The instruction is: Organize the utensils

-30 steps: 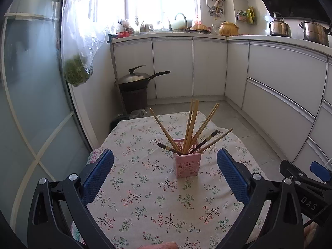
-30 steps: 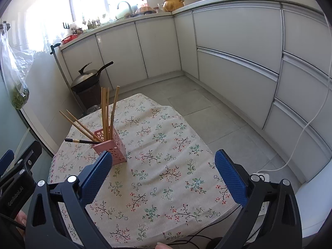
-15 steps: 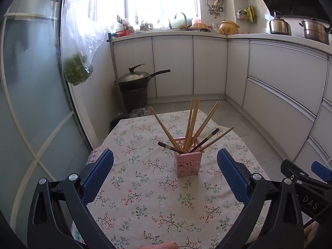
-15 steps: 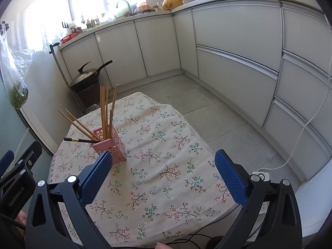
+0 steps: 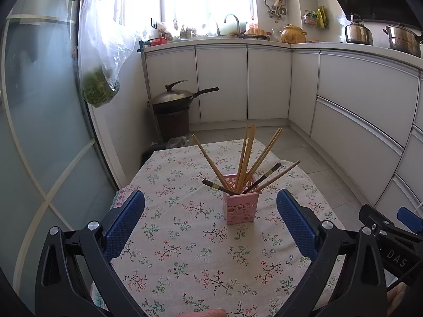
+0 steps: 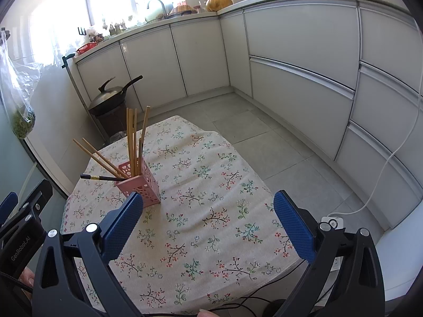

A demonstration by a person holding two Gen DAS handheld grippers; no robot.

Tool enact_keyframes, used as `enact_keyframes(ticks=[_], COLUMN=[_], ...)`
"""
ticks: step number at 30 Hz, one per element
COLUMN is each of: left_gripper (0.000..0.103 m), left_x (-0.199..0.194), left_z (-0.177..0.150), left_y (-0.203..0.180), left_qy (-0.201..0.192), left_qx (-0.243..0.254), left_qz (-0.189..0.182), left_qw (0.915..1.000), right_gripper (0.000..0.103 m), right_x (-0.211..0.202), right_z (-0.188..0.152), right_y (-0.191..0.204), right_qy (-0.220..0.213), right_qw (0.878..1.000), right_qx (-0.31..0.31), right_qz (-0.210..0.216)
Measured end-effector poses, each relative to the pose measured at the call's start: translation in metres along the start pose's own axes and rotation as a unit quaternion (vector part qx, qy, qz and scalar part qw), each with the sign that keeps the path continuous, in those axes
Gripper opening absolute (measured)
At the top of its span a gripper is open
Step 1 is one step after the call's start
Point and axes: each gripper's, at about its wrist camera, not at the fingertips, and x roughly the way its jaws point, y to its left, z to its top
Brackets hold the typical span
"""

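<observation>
The pink holder [image 5: 241, 206] stands upright on the table with the flowered cloth [image 5: 185, 251], near its middle. The chopsticks [image 5: 247, 158] stand inside it and lean out in different directions; most are of pale wood, and two dark ones [image 5: 264, 177] lie lower across the rim. The left gripper [image 5: 210, 224] is released, its blue pads wide apart, with nothing between them. The right gripper [image 6: 207, 227] is released too and holds nothing. In the right view the holder [image 6: 140, 182] is just beyond the left pad [image 6: 123, 227]
</observation>
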Motion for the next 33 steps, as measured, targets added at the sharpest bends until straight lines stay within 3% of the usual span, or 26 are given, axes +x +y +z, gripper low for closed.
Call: enact_keyframes(ticks=[33], left_gripper=[0.096], left_x=[0.0028], left_z=[-0.004], left_y=[-0.0029], left_qy=[0.007], left_qx=[0.009], left_qz=[-0.001], left_qw=[0.9999], right_gripper=[0.096], right_x=[0.0025], right_z=[-0.002], right_y=[-0.0007], right_qy=[0.006], right_qw=[1.0], right_qx=[0.0], right_qz=[0.001])
